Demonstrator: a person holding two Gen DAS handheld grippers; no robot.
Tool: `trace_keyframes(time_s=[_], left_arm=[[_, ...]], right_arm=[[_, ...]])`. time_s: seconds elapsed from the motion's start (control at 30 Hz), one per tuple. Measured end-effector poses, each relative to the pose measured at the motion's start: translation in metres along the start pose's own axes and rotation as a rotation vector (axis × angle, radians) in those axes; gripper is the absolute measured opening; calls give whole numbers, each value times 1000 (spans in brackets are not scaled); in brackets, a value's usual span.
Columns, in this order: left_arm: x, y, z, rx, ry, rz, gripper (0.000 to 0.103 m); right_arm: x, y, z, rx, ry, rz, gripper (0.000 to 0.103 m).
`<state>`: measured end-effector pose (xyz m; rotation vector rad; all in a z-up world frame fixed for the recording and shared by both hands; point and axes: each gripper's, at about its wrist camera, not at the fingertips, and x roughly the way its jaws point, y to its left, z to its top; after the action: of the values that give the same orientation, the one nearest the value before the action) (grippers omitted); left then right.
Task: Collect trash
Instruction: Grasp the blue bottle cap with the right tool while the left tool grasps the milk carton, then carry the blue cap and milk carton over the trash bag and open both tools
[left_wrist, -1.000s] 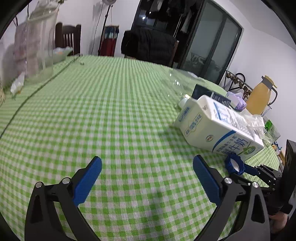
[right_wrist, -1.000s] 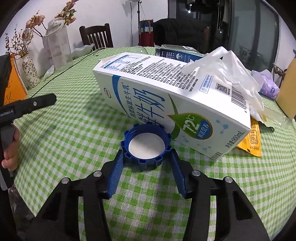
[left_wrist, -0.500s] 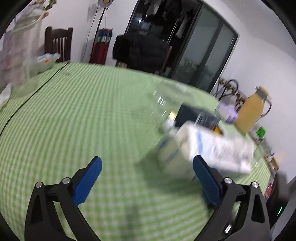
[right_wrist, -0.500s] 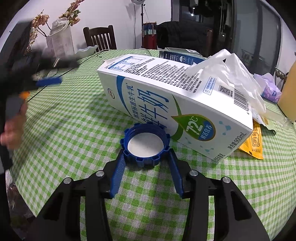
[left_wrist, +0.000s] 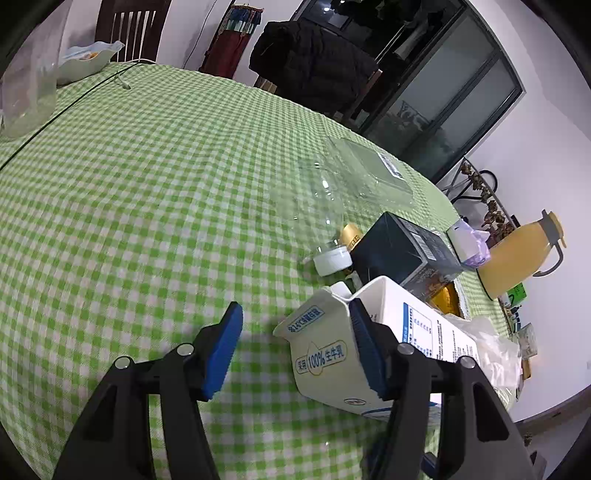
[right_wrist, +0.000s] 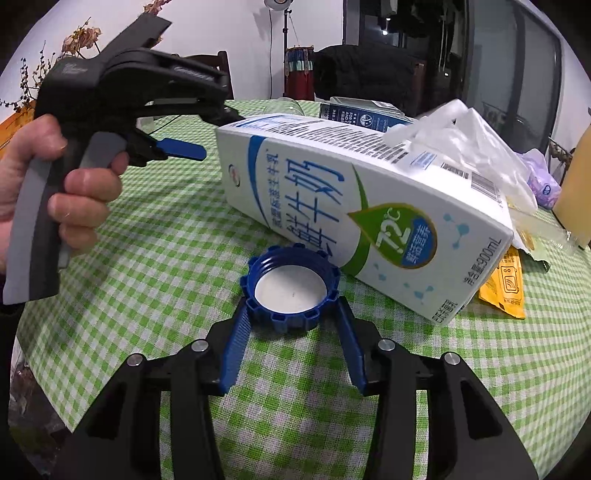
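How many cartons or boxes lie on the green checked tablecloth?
2: the white milk carton lying nearest the grippers, and the dark blue box just behind it. Others may be hidden.

White walls (left_wrist: 546, 122), dark glass doors (left_wrist: 454, 96), wooden chair (left_wrist: 129, 26), green-checked tablecloth (left_wrist: 147, 177)

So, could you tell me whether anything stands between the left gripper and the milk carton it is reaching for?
Nothing visible does. The left gripper is open at the gabled end of the milk carton, with only bare checked tablecloth around it. The right gripper holds the blue cap beside the carton's side.
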<state>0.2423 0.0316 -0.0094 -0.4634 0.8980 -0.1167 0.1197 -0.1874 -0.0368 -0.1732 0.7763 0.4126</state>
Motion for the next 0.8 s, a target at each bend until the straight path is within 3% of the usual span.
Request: trace_keyframes(time_s=[0.03,0.13,0.17,0.23,0.37,0.5,0.7,0.8], left_arm=[[0,-4,0,9,-5,9,54],[-5,-21,-4,57,-34,-21,9],[-9,-24,-7,63,-52,10,4],[-20,-32,-10,81,-105,43,4],[-51,-37,-9,73,-179,2,4],[-103,-42,3,68,-326,3,4],[-175,-75,0,192,-575,160,4],[-203,-97,-17,300,-720,281,4]], right_arm=[[0,0,0,-1,-1,-2,45],[0,4,-1,-10,-7,-14,45],[0,5,-2,-15,-8,-10,45],[0,6,-3,-17,-12,-10,45],[-6,3,-6,-3,-34,14,45],[-17,-4,-13,28,-44,24,45],[-57,-24,-3,92,-145,51,45],[-77,-28,1,105,-200,67,45]])
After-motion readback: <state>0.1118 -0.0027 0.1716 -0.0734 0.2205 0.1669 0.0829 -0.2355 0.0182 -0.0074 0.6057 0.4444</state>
